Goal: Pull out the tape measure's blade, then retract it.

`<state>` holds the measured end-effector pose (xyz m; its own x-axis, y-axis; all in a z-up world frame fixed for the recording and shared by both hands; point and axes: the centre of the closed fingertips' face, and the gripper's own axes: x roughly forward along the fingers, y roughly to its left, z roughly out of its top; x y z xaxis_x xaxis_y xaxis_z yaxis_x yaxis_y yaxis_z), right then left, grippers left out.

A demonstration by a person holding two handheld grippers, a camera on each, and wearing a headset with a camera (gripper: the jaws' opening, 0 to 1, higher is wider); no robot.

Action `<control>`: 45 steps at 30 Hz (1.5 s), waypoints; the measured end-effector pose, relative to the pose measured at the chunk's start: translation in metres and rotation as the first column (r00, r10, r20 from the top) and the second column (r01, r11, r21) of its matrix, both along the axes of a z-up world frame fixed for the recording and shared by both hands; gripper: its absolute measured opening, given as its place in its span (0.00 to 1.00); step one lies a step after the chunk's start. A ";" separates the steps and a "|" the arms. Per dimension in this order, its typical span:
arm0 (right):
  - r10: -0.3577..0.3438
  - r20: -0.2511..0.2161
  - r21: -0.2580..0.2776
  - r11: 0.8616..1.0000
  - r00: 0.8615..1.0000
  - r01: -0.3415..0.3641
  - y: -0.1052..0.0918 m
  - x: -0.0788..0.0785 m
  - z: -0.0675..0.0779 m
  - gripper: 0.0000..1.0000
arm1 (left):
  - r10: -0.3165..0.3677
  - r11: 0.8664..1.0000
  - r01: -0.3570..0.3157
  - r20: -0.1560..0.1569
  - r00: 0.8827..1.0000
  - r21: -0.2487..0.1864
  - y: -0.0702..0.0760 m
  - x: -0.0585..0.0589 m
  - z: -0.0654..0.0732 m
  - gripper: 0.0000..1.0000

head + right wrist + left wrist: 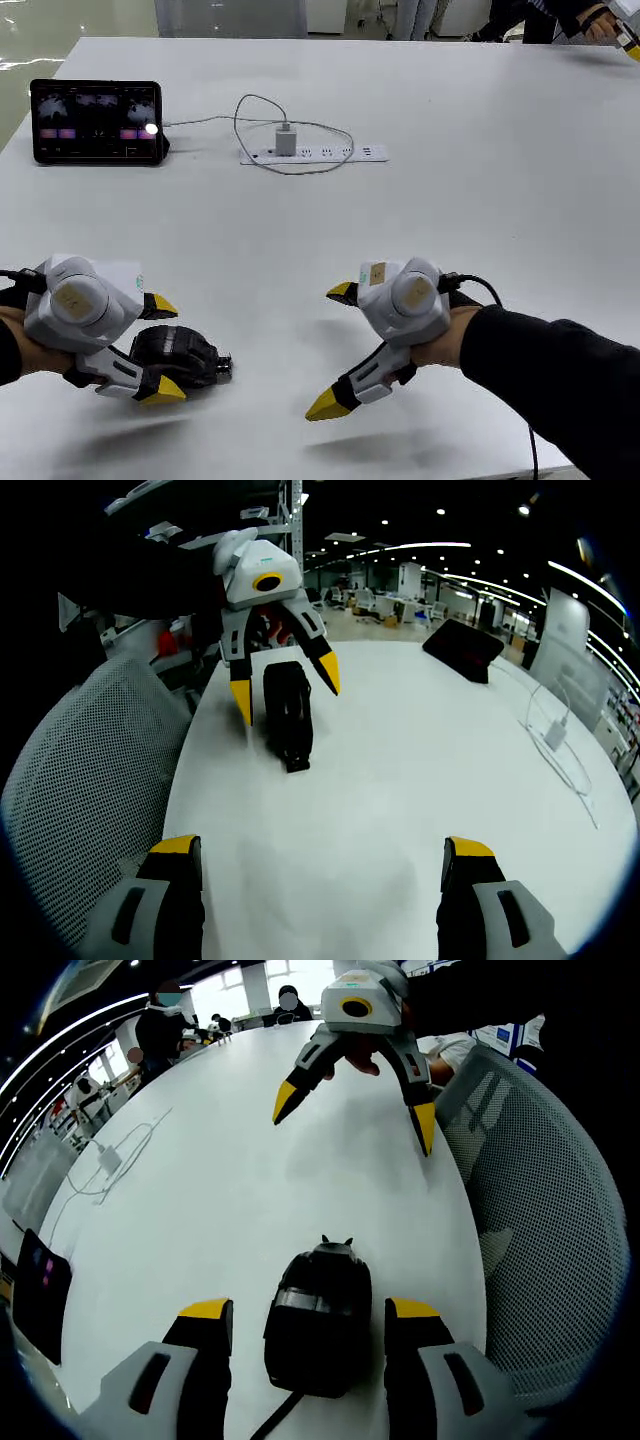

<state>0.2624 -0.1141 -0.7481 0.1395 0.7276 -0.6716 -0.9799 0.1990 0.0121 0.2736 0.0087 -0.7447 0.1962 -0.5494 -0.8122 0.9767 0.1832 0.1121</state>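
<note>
**Tape measure sat between your left jaws, ungripped**

The tape measure (182, 352) rested on the white table (450, 190) close to your side, its blade wound in and the hook (226, 368) facing right. Its black case looked hard and compact, probably dense for its size. The blade would likely be thin, springy and quick to snap back. Clamp the case across its flat sides and pinch the hook. Your left gripper (310, 1310) straddled the case, jaws slightly wider than it, with a gap on each side. Your right gripper (333, 348) hung wide open and empty, well short of the hook.
</note>
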 end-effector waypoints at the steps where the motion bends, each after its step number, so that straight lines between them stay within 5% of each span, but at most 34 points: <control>1: 0.015 0.001 0.010 1.000 1.000 -0.015 0.005 0.000 0.001 0.99 | 0.003 1.000 -0.003 -0.001 1.000 0.010 0.000 0.001 0.000 0.56; 8: 0.043 -0.002 0.018 0.999 0.999 -0.043 0.026 0.002 -0.001 0.90 | -0.053 0.997 0.055 -0.036 0.998 0.055 -0.003 -0.006 -0.006 0.34; 17: 0.076 0.001 0.006 0.997 0.997 -0.076 0.041 -0.001 -0.007 0.84 | -0.039 0.996 0.042 -0.046 0.998 0.081 -0.001 -0.004 -0.008 0.34; 28: 0.112 0.027 0.033 0.993 0.993 -0.113 0.074 0.003 -0.015 0.63 | -0.021 0.996 0.026 -0.058 0.998 0.083 0.001 -0.001 -0.009 0.34; 33: 0.149 0.036 0.023 0.988 0.988 -0.150 0.089 -0.003 -0.019 0.50 | -0.042 0.989 0.046 -0.036 0.998 0.139 -0.001 -0.004 -0.009 0.34; 37: 0.170 0.034 0.016 0.985 0.985 -0.171 0.092 -0.005 -0.023 0.44 | -0.033 0.991 0.038 -0.035 0.999 0.131 0.000 -0.003 -0.008 0.34; 45: 0.209 0.020 -0.013 0.978 0.978 -0.209 0.092 -0.006 -0.031 0.16 | -0.017 0.995 0.020 -0.032 0.999 0.097 0.000 -0.002 -0.009 0.34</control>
